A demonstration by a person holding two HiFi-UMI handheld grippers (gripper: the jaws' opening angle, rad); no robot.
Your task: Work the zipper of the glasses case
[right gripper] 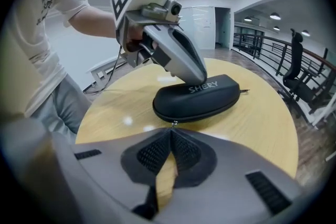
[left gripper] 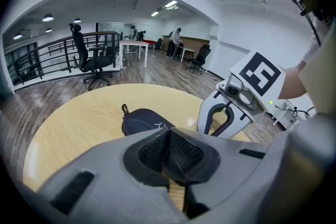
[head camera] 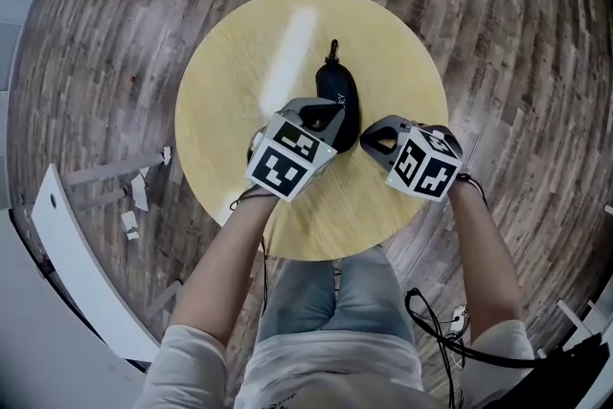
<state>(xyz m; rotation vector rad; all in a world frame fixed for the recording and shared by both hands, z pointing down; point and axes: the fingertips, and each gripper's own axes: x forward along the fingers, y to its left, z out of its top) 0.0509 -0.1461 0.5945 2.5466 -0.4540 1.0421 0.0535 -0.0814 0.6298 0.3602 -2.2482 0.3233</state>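
Note:
A black zip-up glasses case [head camera: 342,93] lies in the middle of the round yellow table [head camera: 230,91], its clip end [head camera: 333,48] pointing away from me. My left gripper [head camera: 329,116] is shut, and its tips rest on top of the case [right gripper: 197,97] with nothing between the pads [left gripper: 181,152]. My right gripper [right gripper: 171,132] stands at the case's near side, shut on the small metal zipper pull [right gripper: 174,123], which shows right at its tips. The case's lid looks closed.
Wood-plank floor surrounds the table. A white board [head camera: 67,244] and scraps lie on the floor at the left, and a black cable [head camera: 431,326] by my right leg. An office chair [left gripper: 92,63], a railing and desks with people stand far off.

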